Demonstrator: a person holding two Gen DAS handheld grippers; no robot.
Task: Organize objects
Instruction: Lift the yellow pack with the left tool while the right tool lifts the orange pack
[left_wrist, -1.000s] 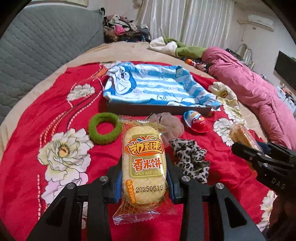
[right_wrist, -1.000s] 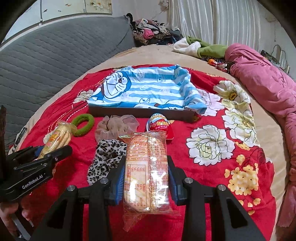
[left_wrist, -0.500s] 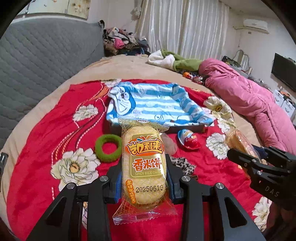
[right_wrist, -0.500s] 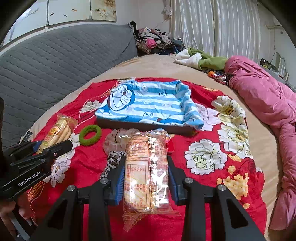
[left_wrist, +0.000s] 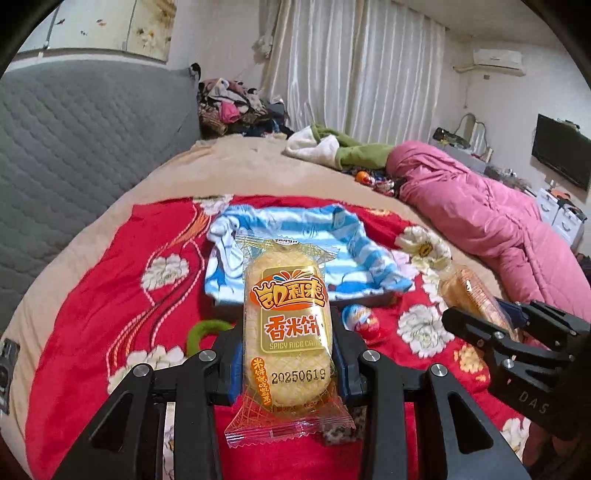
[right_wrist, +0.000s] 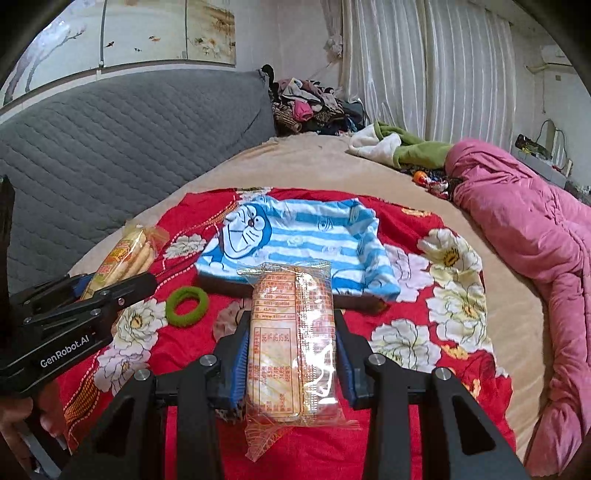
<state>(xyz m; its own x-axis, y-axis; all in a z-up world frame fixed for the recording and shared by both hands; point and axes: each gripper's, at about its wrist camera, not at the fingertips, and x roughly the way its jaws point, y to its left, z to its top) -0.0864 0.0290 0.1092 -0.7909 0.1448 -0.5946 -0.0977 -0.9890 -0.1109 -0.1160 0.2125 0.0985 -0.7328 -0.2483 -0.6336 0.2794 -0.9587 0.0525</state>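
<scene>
My left gripper (left_wrist: 287, 363) is shut on a yellow rice cracker packet (left_wrist: 287, 325), held upright above the red flowered blanket (left_wrist: 110, 280). My right gripper (right_wrist: 291, 363) is shut on a second cracker packet (right_wrist: 291, 339), its printed back facing me. Ahead lies a shallow tray lined with blue striped Doraemon cloth (right_wrist: 295, 240), also in the left wrist view (left_wrist: 351, 251). In front of it lie a green hair ring (right_wrist: 186, 302), a beige scrunchie (right_wrist: 227, 321) and a red-blue toy egg (left_wrist: 364, 321). Each gripper shows in the other's view: the right one (left_wrist: 491, 325), the left one (right_wrist: 110, 280).
A grey quilted headboard (right_wrist: 110, 147) stands on the left. A pink duvet (right_wrist: 535, 236) lies along the right side. Green and white clothes (right_wrist: 399, 146) and a clothes pile (right_wrist: 310, 107) lie at the far end. A leopard scrunchie (left_wrist: 338, 430) lies under the left gripper.
Both grippers have risen and drawn back from the blanket with their packets, so the tray and the small items look farther and lower in view.
</scene>
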